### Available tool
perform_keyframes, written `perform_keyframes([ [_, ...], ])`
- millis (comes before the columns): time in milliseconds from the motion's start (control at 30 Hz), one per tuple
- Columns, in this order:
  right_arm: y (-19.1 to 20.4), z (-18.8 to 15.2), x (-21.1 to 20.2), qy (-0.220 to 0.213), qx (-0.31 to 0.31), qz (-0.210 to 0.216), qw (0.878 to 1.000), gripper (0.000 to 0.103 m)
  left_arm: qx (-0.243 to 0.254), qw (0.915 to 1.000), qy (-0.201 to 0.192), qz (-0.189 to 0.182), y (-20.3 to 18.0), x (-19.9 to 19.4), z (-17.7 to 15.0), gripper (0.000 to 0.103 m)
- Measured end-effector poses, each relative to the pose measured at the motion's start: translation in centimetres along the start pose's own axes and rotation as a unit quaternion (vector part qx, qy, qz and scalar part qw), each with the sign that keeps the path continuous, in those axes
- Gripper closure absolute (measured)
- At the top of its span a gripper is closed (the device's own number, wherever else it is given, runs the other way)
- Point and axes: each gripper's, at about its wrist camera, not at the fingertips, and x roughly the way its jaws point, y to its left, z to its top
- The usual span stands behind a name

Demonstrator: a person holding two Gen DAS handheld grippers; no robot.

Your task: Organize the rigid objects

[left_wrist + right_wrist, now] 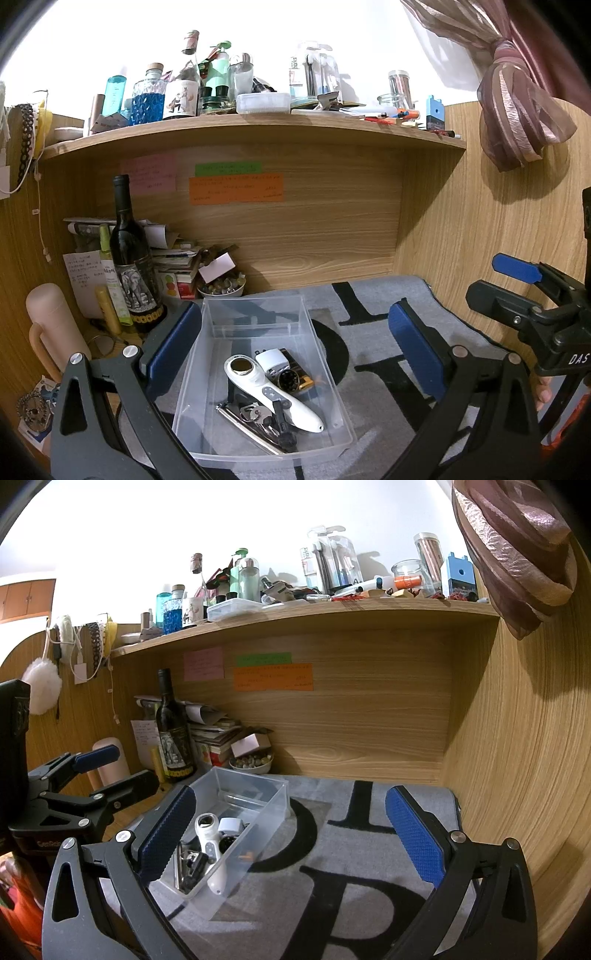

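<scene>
Two pairs of tongs hang over our worktop, both spread wide with nothing between their blue pads. Our left tongs straddle the clear plastic bin, which sits directly below and between the fingers without touching either pad. Inside the bin lie a white handheld device laid slantwise, a small white box at its upper end, a round dark watch face, and a metal bar with a bunch of keys near the front wall. Our right tongs hover to the right of the bin, their left pad overlapping its near corner in the right wrist view, while their right pad stands well apart over the mat. From the left wrist view we see the right tongs off at the right edge, clear of the bin. The bin rests on a grey mat printed with large black letters. Behind it stand a dark wine bottle, a stack of papers and books, and a small bowl of pebbles. Coloured notes are stuck on the wooden back panel, and a crowded shelf runs above, with a tied curtain at the right.
</scene>
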Motion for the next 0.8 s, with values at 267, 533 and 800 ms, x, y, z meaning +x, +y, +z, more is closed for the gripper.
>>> perform_keyframes([
  [267, -0.01, 0.00, -0.05, -0.001, 0.000, -0.001, 1.000, 0.000, -0.003, 1.0000, 0.005, -0.005, -0.67, 0.00, -0.39, 0.000],
  [533, 0.02, -0.01, -0.18, -0.003, 0.001, -0.004, 1.000, 0.000, -0.004, 0.9999, 0.006, -0.009, -0.57, 0.16, -0.25, 0.000],
  [800, 0.00, 0.02, -0.17, -0.002, 0.001, -0.004, 1.000, 0.000, -0.011, 0.9997, 0.013, -0.014, -0.45, 0.33, -0.31, 0.000],
])
